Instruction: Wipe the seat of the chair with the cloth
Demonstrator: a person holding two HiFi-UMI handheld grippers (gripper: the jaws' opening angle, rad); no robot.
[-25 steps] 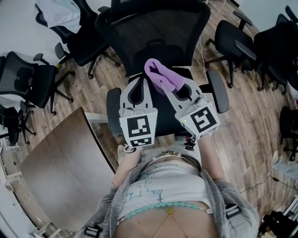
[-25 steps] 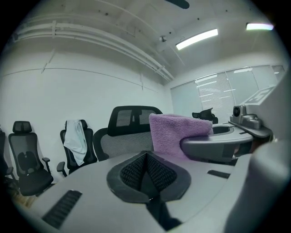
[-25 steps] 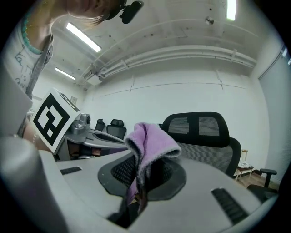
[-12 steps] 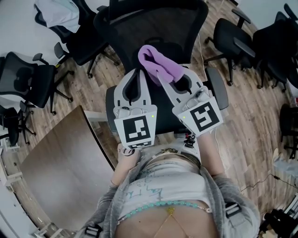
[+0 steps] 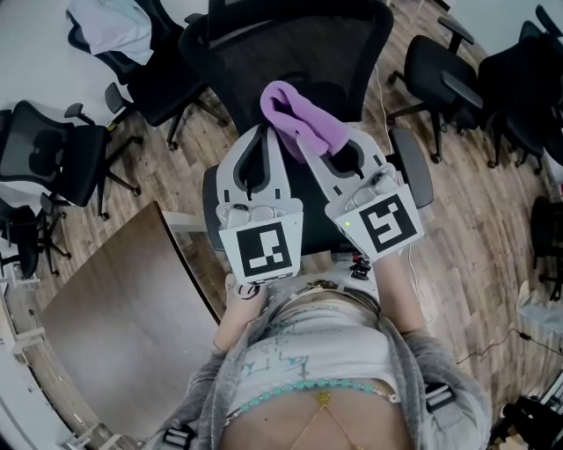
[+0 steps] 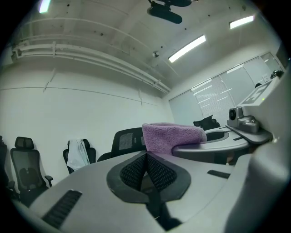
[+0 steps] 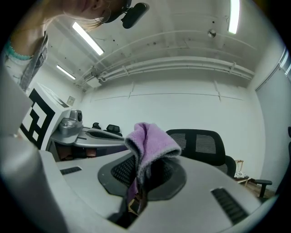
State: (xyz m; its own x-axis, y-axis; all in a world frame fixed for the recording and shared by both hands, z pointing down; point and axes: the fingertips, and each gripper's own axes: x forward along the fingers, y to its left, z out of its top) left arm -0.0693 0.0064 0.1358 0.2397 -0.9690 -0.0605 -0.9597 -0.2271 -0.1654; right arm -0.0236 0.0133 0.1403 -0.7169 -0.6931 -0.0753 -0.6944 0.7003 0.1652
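In the head view a black office chair with a mesh back (image 5: 299, 53) stands straight in front of me, its seat (image 5: 308, 211) partly covered by both grippers. My right gripper (image 5: 303, 141) is shut on a folded purple cloth (image 5: 299, 119), held up in front of the backrest. In the right gripper view the cloth (image 7: 150, 145) bulges out of the shut right gripper (image 7: 141, 168). My left gripper (image 5: 262, 134) hangs beside it, just left of the cloth. In the left gripper view that gripper (image 6: 146, 157) is shut with nothing in it, and the cloth (image 6: 173, 136) shows to its right.
The chair's armrests (image 5: 412, 171) (image 5: 212, 198) flank the seat. Other black office chairs stand at the left (image 5: 53, 154) and right (image 5: 444, 75); one at the top left carries a white garment (image 5: 110, 26). A brown table (image 5: 123, 325) lies at my lower left on the wood floor.
Both grippers have moved forward and up toward the backrest, carrying the purple cloth with the right one. Over the last half second they barely shifted.
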